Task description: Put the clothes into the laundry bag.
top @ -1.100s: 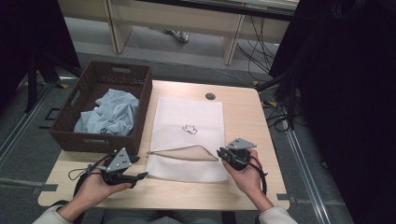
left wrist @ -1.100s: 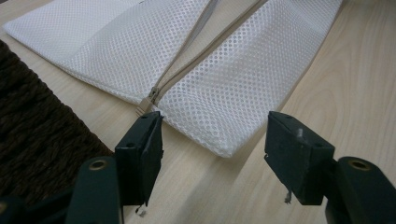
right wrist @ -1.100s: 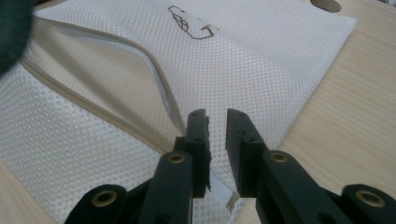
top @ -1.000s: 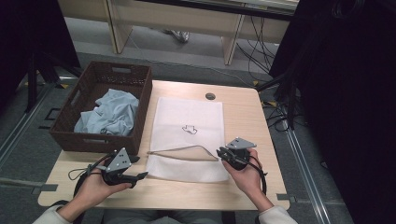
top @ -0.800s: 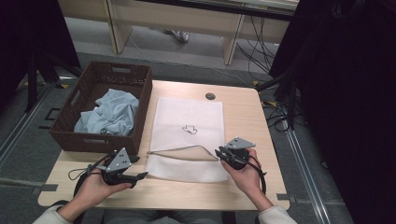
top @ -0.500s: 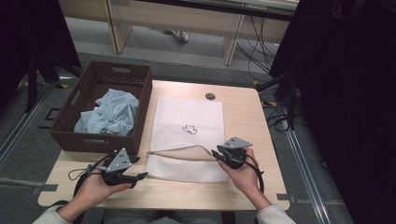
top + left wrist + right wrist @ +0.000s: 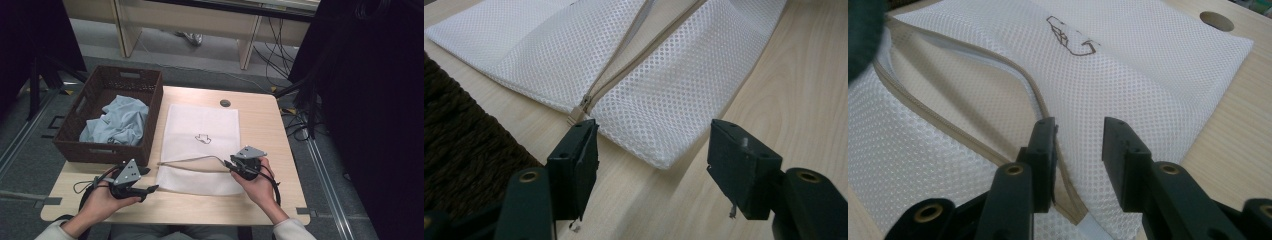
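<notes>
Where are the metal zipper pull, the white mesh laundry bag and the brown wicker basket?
Metal zipper pull (image 7: 580, 107): left gripper view, on its tab.
White mesh laundry bag (image 7: 200, 120): high view, on its far panel.
Brown wicker basket (image 7: 105, 152): high view, on its near wall.

Black two-jaw left gripper (image 7: 150, 189) and right gripper (image 7: 229, 164) — grey triangular plates, black cables, pale sleeves.

A white mesh laundry bag (image 7: 202, 145) lies flat on the table, its beige zipper (image 7: 192, 160) partly open.
</notes>
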The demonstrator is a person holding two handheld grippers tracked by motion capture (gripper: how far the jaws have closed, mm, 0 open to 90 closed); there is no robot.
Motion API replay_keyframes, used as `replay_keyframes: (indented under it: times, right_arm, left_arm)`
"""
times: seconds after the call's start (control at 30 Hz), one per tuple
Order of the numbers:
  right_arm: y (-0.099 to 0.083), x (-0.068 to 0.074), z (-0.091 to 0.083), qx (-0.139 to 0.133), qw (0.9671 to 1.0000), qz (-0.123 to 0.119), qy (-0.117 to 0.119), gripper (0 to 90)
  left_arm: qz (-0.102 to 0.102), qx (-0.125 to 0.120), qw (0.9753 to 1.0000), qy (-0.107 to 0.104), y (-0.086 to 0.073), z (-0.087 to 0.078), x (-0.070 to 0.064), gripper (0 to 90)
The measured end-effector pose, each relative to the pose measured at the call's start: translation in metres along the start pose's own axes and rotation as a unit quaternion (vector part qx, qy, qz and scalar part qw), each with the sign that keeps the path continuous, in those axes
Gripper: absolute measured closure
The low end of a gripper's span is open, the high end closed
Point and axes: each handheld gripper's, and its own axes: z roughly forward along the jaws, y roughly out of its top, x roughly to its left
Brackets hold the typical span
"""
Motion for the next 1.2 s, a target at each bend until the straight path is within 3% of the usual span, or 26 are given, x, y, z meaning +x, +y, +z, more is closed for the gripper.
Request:
replay_keyframes:
  times: [0.3, 0.33, 0.4, 0.63, 0.83, 0.93, 0.97, 1.2]
  right_arm:
    - [-0.001, -0.001, 0.000, 0.002, 1.0000, -0.002, 0.003, 66.2]
    - [-0.001, 0.001, 0.000, 0.009, 0.9999, 0.008, 0.008, 66.0]
    - [0.000, -0.001, 0.001, 0.003, 1.0000, -0.005, 0.005, 65.9]
    - [-0.001, 0.000, 0.003, -0.003, 1.0000, -0.005, 0.002, 63.8]
    - [0.002, -0.002, 0.006, -0.003, 0.9999, -0.012, 0.012, 60.1]
    - [0.003, 0.000, 0.008, -0.001, 0.9998, -0.002, 0.019, 59.2]
    - [0.002, -0.001, 0.010, -0.008, 0.9997, -0.011, 0.019, 58.9]
    - [0.008, 0.006, 0.018, -0.001, 0.9992, -0.014, 0.037, 53.9]
  left_arm:
    - [0.004, 0.003, 1.0000, 0.001, 0.000, 0.000, 0.000, 36.2]
    - [0.001, 0.001, 1.0000, -0.001, 0.000, 0.000, 0.000, 36.2]
    - [0.005, 0.003, 1.0000, 0.001, 0.000, 0.000, 0.000, 36.2]
    - [0.007, 0.005, 1.0000, 0.002, 0.001, -0.001, 0.001, 36.2]
    - [0.005, -0.002, 1.0000, 0.002, 0.001, -0.001, 0.000, 36.2]
    - [0.007, 0.005, 1.0000, -0.002, 0.001, 0.000, 0.001, 36.2]
    - [0.006, 0.001, 1.0000, -0.005, 0.000, 0.000, 0.000, 36.2]
    - [0.003, 0.000, 1.0000, -0.005, 0.001, 0.000, 0.000, 36.1]
